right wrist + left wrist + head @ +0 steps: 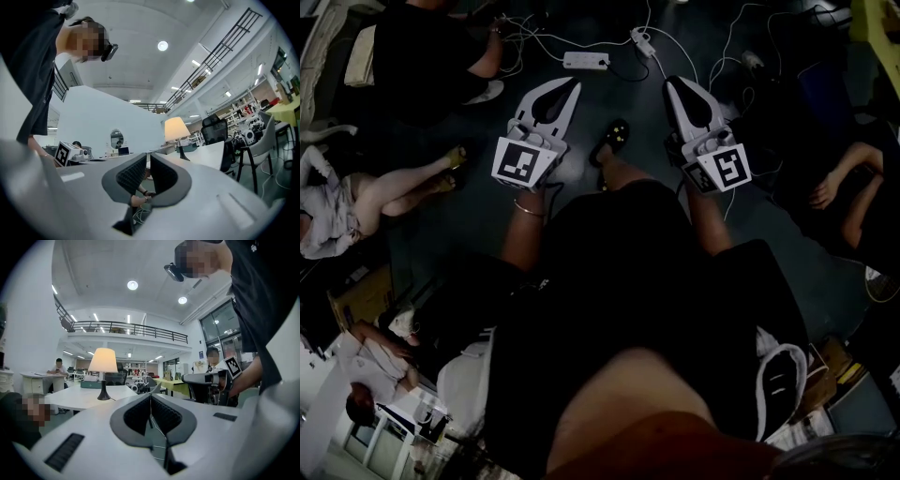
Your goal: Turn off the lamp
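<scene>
The lamp (103, 361) has a cream shade and a dark stem and is lit. It stands on a white table (77, 398), well ahead and left of my left gripper (150, 395), whose jaws are shut with nothing between them. In the right gripper view the lamp (176, 129) glows ahead, slightly right of my right gripper (146, 157), also shut and empty. In the dark head view both grippers are held side by side above the floor, the left gripper (574, 85) and the right gripper (672, 82), each pointing forward.
People sit on the floor to the left (356, 202) and right (848, 178). A power strip (586, 61) and cables lie ahead. A black office chair (216, 130) stands by the table, and a teal box (90, 385) sits behind the lamp.
</scene>
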A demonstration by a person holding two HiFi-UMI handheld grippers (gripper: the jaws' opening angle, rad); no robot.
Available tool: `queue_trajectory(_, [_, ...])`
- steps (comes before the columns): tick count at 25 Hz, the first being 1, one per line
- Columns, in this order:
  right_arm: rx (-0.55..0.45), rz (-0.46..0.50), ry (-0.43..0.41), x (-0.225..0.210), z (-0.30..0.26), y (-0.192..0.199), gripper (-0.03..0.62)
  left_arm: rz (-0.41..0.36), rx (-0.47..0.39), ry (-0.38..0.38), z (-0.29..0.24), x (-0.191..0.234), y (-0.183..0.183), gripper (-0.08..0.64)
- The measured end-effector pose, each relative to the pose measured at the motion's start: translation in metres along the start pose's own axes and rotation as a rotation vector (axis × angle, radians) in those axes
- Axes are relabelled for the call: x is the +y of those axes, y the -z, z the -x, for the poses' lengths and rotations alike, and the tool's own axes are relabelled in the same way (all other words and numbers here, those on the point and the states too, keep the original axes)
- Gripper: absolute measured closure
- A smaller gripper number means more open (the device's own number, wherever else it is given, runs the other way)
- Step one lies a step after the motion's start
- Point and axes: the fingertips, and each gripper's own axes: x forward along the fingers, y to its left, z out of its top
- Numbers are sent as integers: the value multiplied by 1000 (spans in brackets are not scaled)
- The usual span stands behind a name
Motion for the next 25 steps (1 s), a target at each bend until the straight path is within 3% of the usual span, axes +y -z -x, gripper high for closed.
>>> queue_trajectory(5, [14, -12, 44, -42, -15, 5, 589, -20, 16, 48, -54, 24, 7, 552])
queue_trajectory(9, [11, -22, 80, -69, -29, 6, 589, 15, 17, 91, -96, 35, 5, 552])
queue_trajectory(12, [9, -21, 93, -86, -40, 6, 589, -14, 46, 107, -122, 47, 21, 552])
queue_trajectory(18, [9, -34, 120, -110, -56, 12, 589, 29, 93, 168, -162, 62, 50, 551])
queue_trajectory(25, [11, -48, 159, -119, -58, 20, 589, 18, 192, 226, -204, 75, 91, 551])
